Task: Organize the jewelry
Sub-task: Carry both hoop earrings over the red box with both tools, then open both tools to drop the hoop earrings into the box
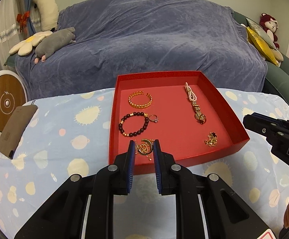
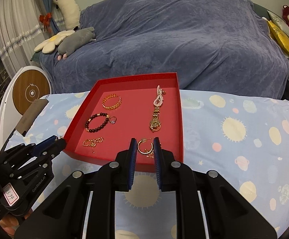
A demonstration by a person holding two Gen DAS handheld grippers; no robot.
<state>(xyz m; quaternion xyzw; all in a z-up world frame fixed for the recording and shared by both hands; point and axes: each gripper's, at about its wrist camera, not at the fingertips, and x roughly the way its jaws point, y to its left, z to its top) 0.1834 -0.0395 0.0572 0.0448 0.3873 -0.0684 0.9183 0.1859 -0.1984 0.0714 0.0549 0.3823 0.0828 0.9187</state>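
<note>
A red tray (image 1: pixel 242 137) (image 2: pixel 181 119) on the patterned tablecloth holds jewelry: a gold bangle (image 1: pixel 140 99) (image 2: pixel 111 101), a dark bead bracelet (image 1: pixel 133 124) (image 2: pixel 97 122), a ring (image 1: pixel 153 118) (image 2: pixel 112 120), a pearl and gold watch piece (image 1: pixel 194 103) (image 2: pixel 157 109), and a gold chain (image 1: pixel 211 139) (image 2: pixel 92 141). My left gripper (image 1: pixel 144 145) (image 2: pixel 54 142) is open at the tray's near edge, its jaws on either side of gold earrings (image 1: pixel 144 147). My right gripper (image 2: pixel 144 145) (image 1: pixel 252 119) is open, its jaws on either side of gold hoop earrings (image 2: pixel 145 148) in the near right corner.
A blue-covered sofa (image 1: pixel 144 39) stands behind the table with plush toys (image 1: pixel 52 43) on it. A brown case (image 1: pixel 14 129) lies at the table's left edge. A round white and wood device (image 1: pixel 2 103) stands left of the table.
</note>
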